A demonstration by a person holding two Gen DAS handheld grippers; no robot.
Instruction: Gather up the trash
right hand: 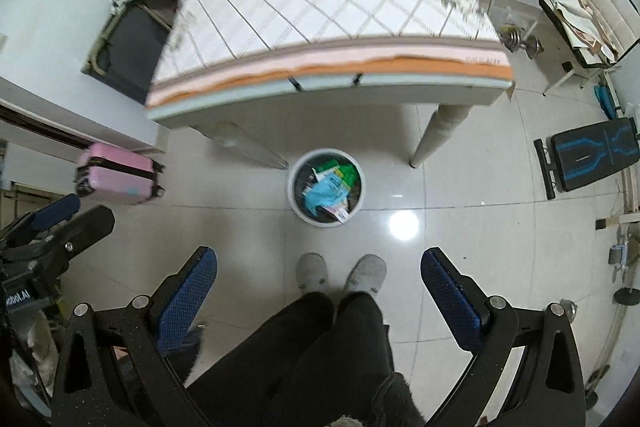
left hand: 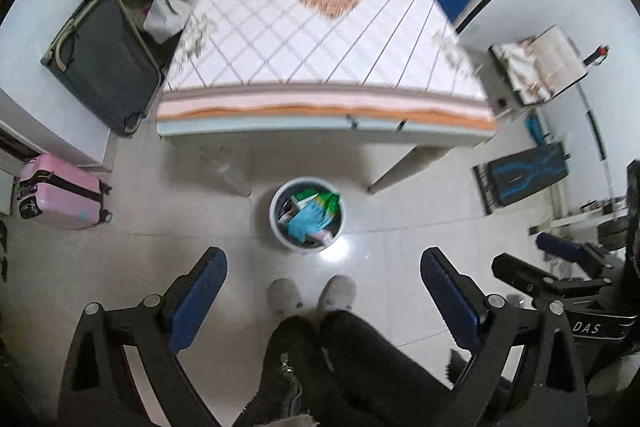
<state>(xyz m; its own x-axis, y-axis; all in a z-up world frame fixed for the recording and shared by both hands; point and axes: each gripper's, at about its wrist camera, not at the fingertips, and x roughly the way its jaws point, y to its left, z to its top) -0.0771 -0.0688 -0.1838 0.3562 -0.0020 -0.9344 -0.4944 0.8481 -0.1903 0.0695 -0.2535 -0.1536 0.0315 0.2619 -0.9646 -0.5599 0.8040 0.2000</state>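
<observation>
**Both grippers empty above a filled bin: the risk now is a careless retreat**

I am holding both tools high and looking down past my own dark trousers and grey slippers (right hand: 342, 275). The left gripper (left hand: 322, 283) is spread wide with nothing between its blue pads (left hand: 200, 291), and the right gripper (right hand: 318, 281) is splayed just as wide, also carrying nothing.

The trash, a heap of blue, green and white paper and plastic wrappers (left hand: 310, 217), is lying inside the round white plastic waste bin (right hand: 298, 205), which is standing on the glossy tiled floor just in front of the table with the diamond-patterned cloth (left hand: 320, 39). I am seeing no loose litter on the tabletop or on the tiles nearby, so I am judging the collecting to be close to done, though the frames are blurred and something small could be escaping me.

What is worrying me:

- The bin is sitting right by my feet; a step forward could be knocking it over and spilling everything across the slick floor.
- The wrappers are piling near the rim, so any nudge could be tipping the top pieces out.
- The two tools are hanging near each other; swinging one inward could be clashing it against the other.
- The table's turned white leg (right hand: 438, 131) is standing beside the bin, ready to catch a lowered finger.
</observation>
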